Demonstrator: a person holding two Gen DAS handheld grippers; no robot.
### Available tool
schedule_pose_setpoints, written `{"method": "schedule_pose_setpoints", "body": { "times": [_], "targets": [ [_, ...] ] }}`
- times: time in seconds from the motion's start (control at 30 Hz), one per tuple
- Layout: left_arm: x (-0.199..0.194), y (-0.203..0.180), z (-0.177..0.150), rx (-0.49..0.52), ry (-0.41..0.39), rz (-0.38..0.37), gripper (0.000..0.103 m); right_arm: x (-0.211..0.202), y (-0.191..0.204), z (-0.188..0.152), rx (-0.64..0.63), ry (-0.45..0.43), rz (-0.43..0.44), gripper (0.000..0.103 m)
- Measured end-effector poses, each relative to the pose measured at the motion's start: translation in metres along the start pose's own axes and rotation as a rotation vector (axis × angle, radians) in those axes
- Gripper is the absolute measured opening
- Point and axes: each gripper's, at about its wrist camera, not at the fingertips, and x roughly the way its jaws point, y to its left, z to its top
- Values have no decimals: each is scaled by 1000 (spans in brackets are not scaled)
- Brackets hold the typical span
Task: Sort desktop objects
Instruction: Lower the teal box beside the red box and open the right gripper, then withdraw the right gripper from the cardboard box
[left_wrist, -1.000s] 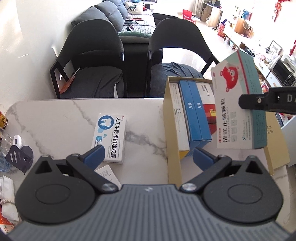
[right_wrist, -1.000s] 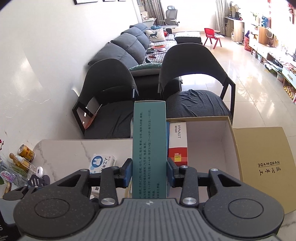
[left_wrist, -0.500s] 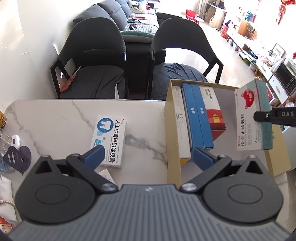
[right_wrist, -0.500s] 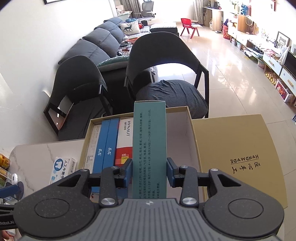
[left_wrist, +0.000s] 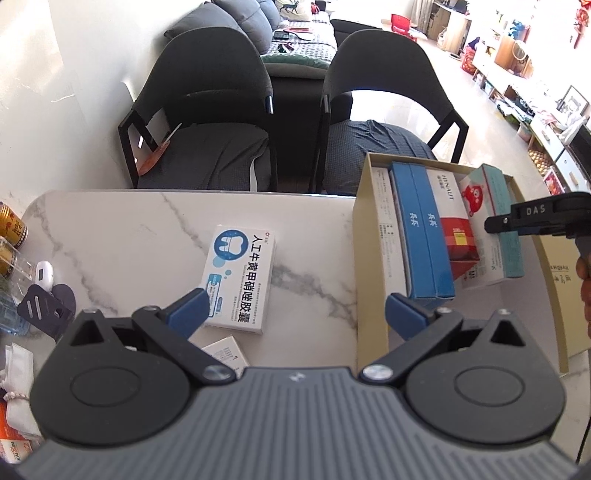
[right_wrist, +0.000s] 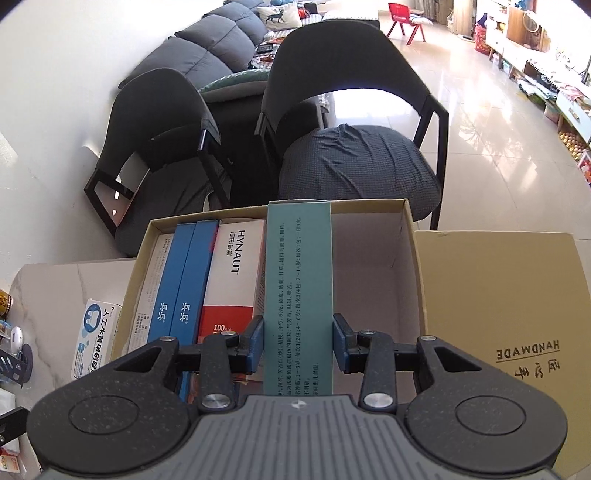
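On the marble table my right gripper has carried the teal medicine box down into the cardboard box, beside the HYNAUT box, jaws clamped (release seems near). Left gripper hovers open above the toothache-capsule box, left of it.

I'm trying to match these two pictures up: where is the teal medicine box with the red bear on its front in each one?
Left wrist view: the teal cardboard medicine box with the red bear is at the right, tilted inside the tan cardboard storage box, held by the right tool.
Right wrist view: the same box runs up the centre, edge-on, between that tool's blue pads.
Shared landmark: the red-and-white HYNAUT box immediately to its left.
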Motion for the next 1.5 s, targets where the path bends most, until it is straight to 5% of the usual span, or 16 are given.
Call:
{"method": "schedule_pose_setpoints", "body": {
  "times": [0.83, 1.13, 1.3, 1.5],
  "targets": [
    [18, -8, 0, 6, 45, 14, 103, 51, -22, 7, 50, 50, 125, 45],
    [22, -6, -1, -9, 54, 4, 103, 32, -26, 4, -1, 33, 139, 52],
    [25, -3, -3, -20, 61, -2, 103, 16, -16, -13, -132, 30, 125, 63],
    [27, 5, -6, -43, 75, -17, 103, 12, -10, -32, -214, 36, 109, 64]
  ]
}}
